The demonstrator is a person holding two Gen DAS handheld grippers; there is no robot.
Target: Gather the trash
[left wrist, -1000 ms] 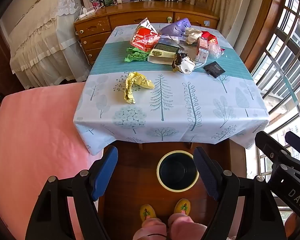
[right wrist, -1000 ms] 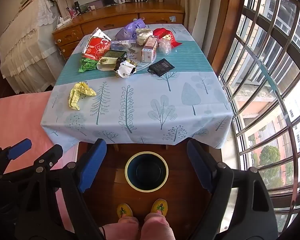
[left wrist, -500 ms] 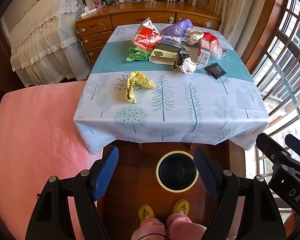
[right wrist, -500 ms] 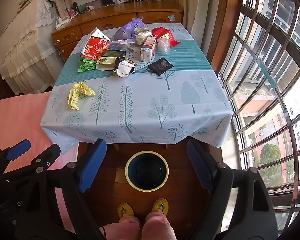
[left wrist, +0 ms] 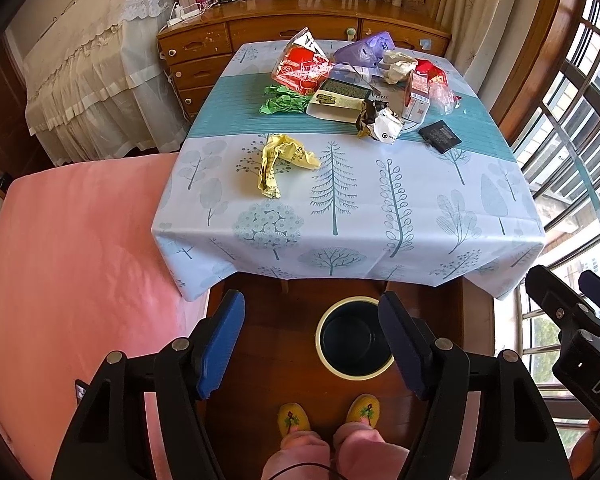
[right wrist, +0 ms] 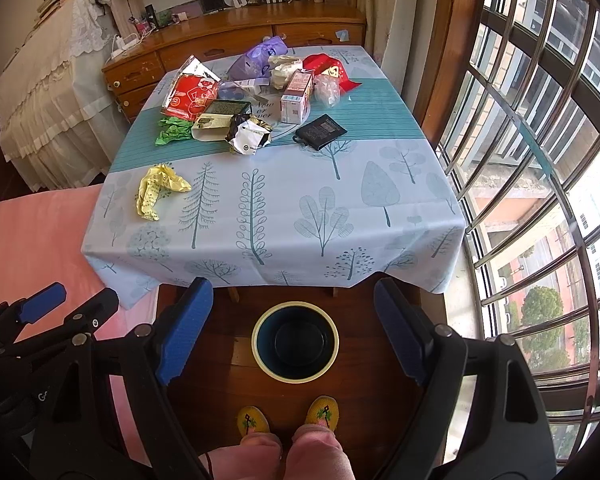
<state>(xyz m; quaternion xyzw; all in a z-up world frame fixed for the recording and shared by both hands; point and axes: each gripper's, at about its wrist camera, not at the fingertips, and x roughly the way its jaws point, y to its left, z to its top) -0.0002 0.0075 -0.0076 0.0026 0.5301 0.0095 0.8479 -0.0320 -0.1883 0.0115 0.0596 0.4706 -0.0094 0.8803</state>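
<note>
Both grippers — left gripper, jaws just narrowing yet apart and empty, and right gripper, apart — hang above the floor bin, set there for dropping trash lying on the table.

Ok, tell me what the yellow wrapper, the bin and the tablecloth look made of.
Yellow wrapper: thin plastic film, probably; it holds sharp crumples and has a faint sheen.
Bin: looks like plastic or enamelled metal, I cannot tell which; smooth cream rim, dark glossy inside.
Tablecloth: likely wipeable vinyl; it hangs in stiff folds at the corners and shines slightly.
</note>
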